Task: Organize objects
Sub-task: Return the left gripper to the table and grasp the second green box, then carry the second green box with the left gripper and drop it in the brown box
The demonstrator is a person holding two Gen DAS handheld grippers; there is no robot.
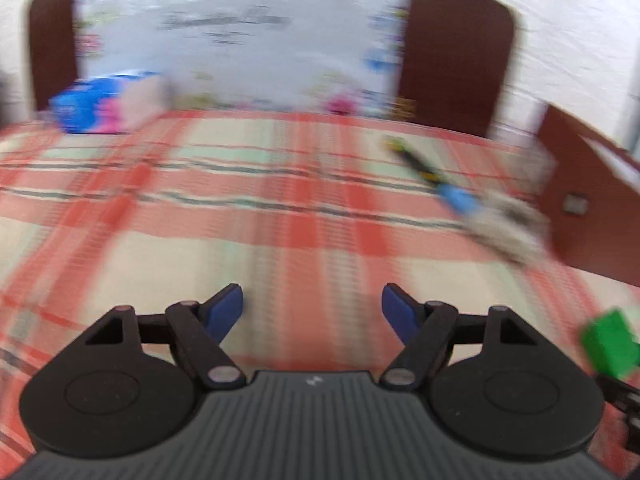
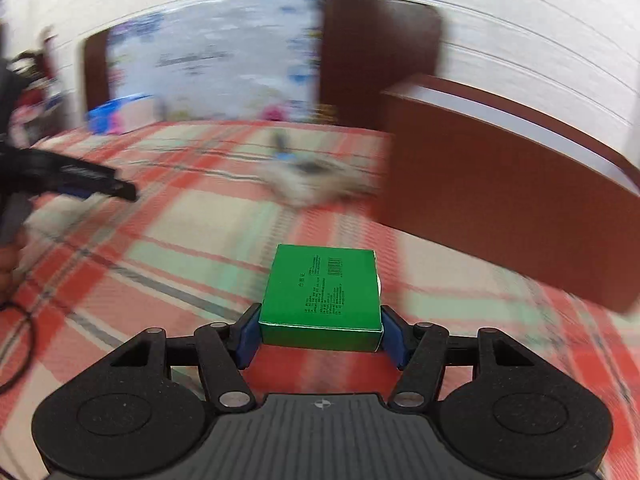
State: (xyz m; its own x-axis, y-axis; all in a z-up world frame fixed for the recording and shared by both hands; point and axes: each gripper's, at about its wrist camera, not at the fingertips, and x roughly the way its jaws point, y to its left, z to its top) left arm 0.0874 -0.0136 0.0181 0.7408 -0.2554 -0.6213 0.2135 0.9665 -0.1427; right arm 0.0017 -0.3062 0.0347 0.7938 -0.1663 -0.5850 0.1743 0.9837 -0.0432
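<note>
Two grippers are in view, and both frames are blurred. Your right gripper (image 2: 320,330) has its blue fingers (image 2: 246,338) pressed against the two sides of a green box (image 2: 320,292), which it holds level above the bed (image 2: 160,272), printed face up. Your left gripper (image 1: 312,314) has its fingers (image 1: 224,312) spread wide with nothing between them, only the plaid bedcover below. In the left wrist view the green box (image 1: 610,346) shows at the right edge.

Farther out on the bed, a brush (image 1: 460,196) with a black handle, blue collar and pale bristles lies toward the right side, near a brown wooden unit (image 2: 500,200). A blue-and-pink pack (image 1: 106,102) sits at the far left, against the headboard (image 1: 456,48). Details of the floral sheet (image 1: 240,40) leaning there cannot be made out.
</note>
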